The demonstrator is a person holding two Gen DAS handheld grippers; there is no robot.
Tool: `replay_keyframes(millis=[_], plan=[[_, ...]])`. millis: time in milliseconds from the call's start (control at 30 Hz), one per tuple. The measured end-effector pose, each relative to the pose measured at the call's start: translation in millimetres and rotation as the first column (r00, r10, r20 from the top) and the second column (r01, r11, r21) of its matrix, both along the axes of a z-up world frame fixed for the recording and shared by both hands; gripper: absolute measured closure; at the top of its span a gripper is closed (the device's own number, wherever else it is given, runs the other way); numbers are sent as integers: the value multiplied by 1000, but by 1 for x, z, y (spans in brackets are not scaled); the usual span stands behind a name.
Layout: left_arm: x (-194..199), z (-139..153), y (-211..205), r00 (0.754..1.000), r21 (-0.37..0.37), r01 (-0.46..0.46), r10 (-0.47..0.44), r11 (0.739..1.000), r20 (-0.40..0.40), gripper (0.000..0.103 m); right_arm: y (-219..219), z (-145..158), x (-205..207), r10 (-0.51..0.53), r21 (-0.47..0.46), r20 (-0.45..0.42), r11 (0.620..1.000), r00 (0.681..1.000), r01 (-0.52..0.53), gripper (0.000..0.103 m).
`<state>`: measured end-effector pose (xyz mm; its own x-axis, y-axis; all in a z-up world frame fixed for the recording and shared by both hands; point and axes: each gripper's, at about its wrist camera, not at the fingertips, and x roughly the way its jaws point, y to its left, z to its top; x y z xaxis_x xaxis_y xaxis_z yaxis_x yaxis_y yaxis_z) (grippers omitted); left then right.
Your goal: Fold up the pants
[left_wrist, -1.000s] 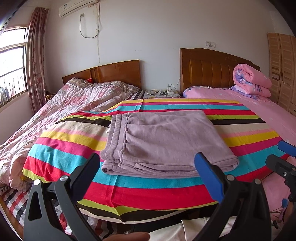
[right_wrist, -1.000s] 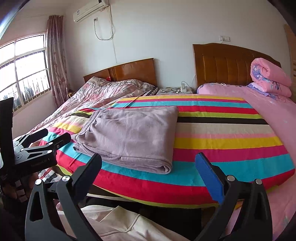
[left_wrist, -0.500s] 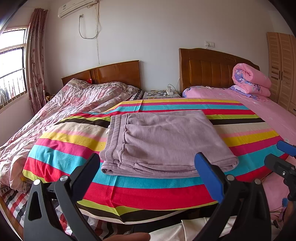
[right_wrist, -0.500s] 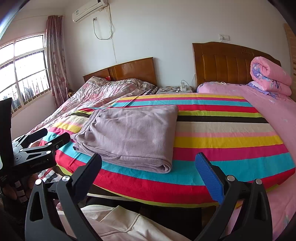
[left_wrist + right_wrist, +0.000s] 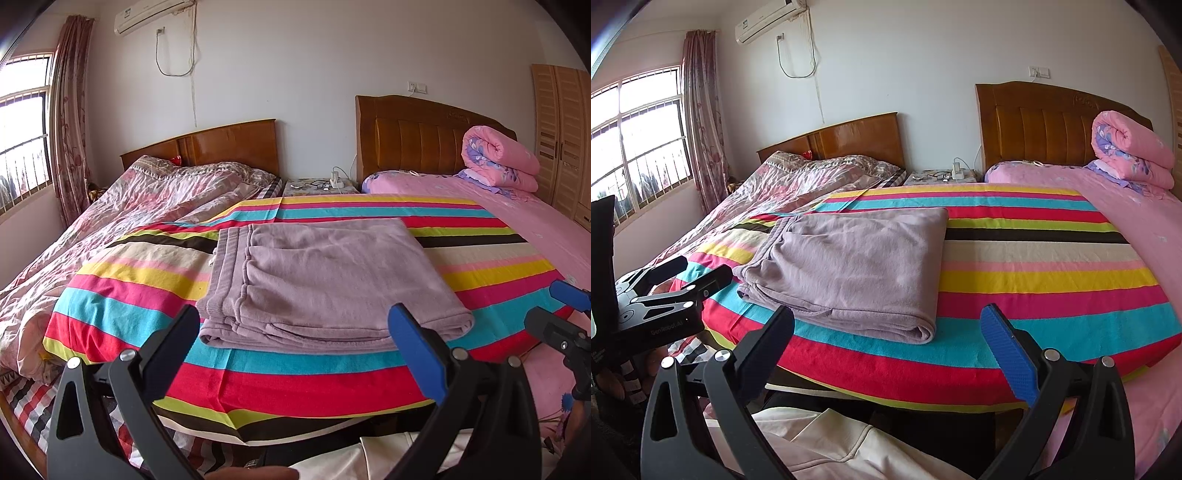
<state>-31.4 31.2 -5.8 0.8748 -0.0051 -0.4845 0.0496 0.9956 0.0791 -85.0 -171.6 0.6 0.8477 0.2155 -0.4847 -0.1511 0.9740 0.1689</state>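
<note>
The mauve pants lie folded into a flat rectangle on the striped bedspread, waistband to the left. In the right wrist view the same folded pants sit left of centre on the striped bedspread. My left gripper is open, held back off the bed's near edge with nothing between its fingers. My right gripper is open too, empty, also short of the bed. The left gripper shows at the left edge of the right wrist view, and the right gripper at the right edge of the left wrist view.
A rumpled floral quilt covers the left bed. A rolled pink quilt rests at the right headboard on a pink sheet. A nightstand with cables stands between the beds. A wardrobe is far right, a window left.
Almost nothing has changed: both grippers stay open and the pants lie still. The views drift only slightly.
</note>
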Motion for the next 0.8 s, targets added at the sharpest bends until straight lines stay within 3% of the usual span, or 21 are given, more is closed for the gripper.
replay_keyframes(millis=[800], plan=[[0, 0, -2, 1000, 0, -5, 5, 1000, -4, 1, 0, 0, 0, 2, 1, -3, 1000, 1000, -2, 5]])
